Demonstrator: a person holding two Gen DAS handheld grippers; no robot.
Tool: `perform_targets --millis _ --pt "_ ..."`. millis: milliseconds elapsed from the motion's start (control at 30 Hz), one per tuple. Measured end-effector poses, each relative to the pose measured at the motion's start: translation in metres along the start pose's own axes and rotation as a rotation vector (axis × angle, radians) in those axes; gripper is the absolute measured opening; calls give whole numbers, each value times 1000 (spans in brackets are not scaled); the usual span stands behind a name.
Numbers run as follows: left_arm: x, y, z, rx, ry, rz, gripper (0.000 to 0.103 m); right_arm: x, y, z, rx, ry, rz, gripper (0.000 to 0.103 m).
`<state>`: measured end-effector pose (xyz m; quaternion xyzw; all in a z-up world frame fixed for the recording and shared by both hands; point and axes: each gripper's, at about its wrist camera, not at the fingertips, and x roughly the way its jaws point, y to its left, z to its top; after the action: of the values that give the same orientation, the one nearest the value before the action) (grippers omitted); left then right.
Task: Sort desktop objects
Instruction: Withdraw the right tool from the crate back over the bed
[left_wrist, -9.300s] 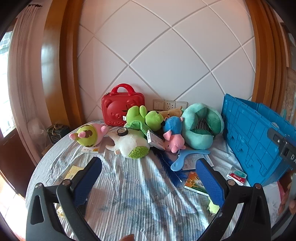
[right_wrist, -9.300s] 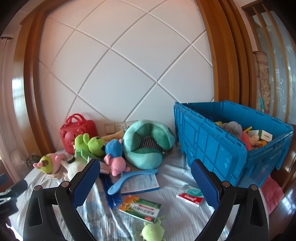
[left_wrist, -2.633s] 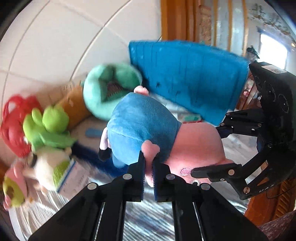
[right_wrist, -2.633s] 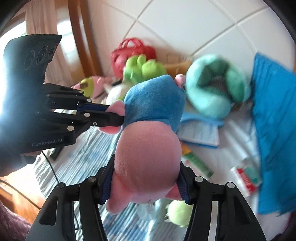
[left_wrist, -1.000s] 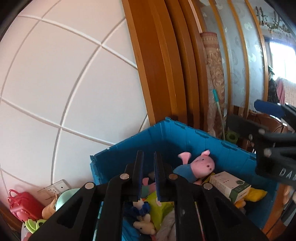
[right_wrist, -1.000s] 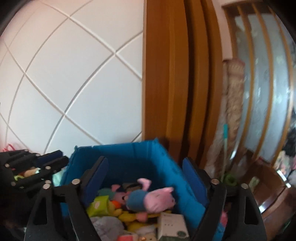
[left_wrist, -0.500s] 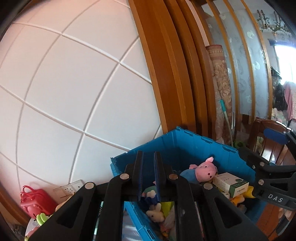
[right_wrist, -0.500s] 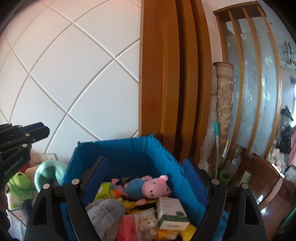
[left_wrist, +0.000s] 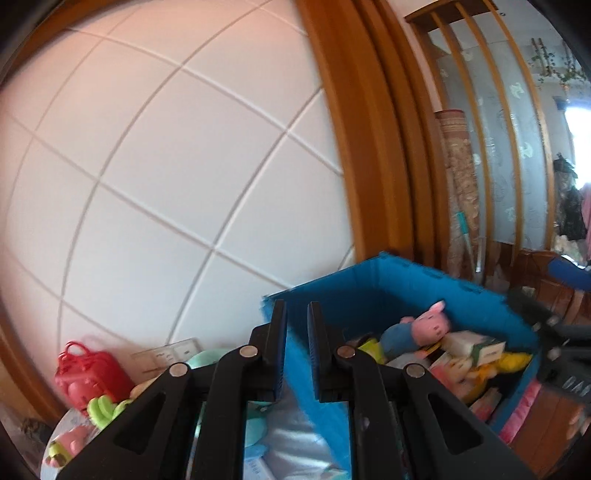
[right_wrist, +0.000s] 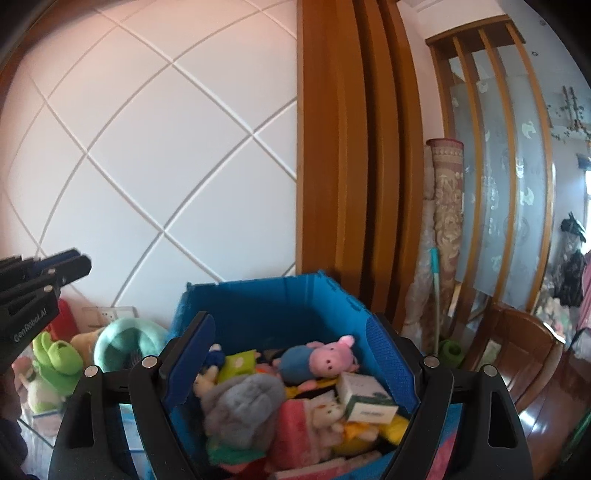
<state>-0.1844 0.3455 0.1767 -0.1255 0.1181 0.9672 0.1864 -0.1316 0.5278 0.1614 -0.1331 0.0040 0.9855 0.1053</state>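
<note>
Pig plush (right_wrist: 319, 356) sits mid-frame in the blue bin (right_wrist: 258, 299), sorted. Right gripper (right_wrist: 290, 360) gapes wide, empty; left gripper (left_wrist: 296, 354) nearly closed, holding nothing, ready for more.

Your left gripper (left_wrist: 296, 321) is black with silver screws; your right gripper (right_wrist: 291, 354) — black too — wears blue pads.

A white padded wall (right_wrist: 155, 155) crossed by diagonal seams fills the background. Beside it stands a wooden door frame (right_wrist: 347, 147), then a rolled patterned rug (right_wrist: 441, 236) leaning upright, a teal-handled broom (right_wrist: 436, 288), and frosted glass panels (right_wrist: 517, 177) behind wooden slats.
</note>
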Motion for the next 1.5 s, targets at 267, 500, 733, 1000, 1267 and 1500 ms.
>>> perform_targets --millis 267,500,733,1000,1267,1500 --pt "-44 92 -49 -66 9 98 11 -32 72 -19 6 15 56 88" --pt "-80 161 -90 -84 25 162 11 -59 145 -41 -6 33 109 88" --pt "-108 223 -132 -119 59 228 11 -81 209 -66 -20 54 167 88" --pt "-129 280 -184 -168 97 342 11 -76 272 -94 -77 102 269 89" --pt "-143 318 -233 -219 128 476 11 -49 309 -121 -128 155 391 89" --pt "-145 328 -272 -219 129 574 11 -16 328 -142 -164 182 498 89"
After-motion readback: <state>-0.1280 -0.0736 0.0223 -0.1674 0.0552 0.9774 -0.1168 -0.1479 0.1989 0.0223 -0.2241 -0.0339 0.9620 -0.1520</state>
